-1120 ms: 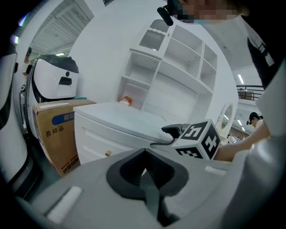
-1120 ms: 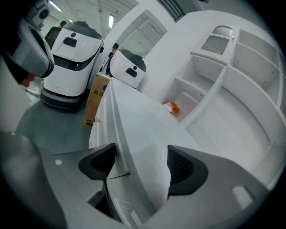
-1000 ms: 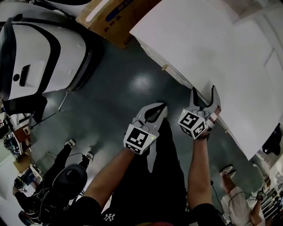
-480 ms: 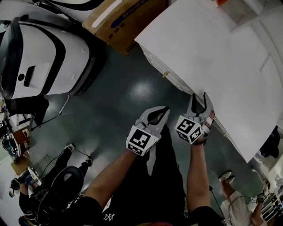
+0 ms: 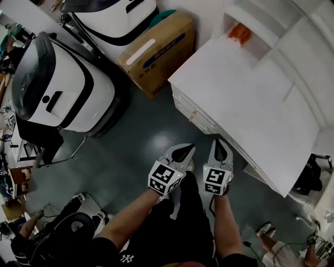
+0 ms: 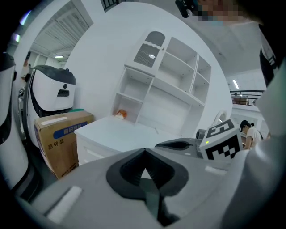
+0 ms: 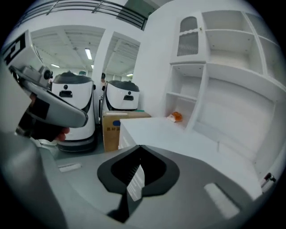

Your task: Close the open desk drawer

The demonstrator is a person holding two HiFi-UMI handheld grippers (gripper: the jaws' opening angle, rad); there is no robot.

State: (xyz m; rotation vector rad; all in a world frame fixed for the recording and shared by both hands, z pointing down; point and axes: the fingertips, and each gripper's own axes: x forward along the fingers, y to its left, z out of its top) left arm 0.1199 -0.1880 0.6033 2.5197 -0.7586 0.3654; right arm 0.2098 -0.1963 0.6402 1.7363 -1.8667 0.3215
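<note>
Just beyond the right gripper [image 5: 219,142], the desk drawer [image 5: 202,121], apart.

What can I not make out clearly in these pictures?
- Drawer fronts, head view: seen steeply from above, so whether all are fully shut is unclear.
- Orange object, every view: too small to identify.
- Cardboard box print: too small to read.

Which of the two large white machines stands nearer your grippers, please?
The white machine at the head view's left, beside the cardboard box; the other stands farther off behind that box.
</note>
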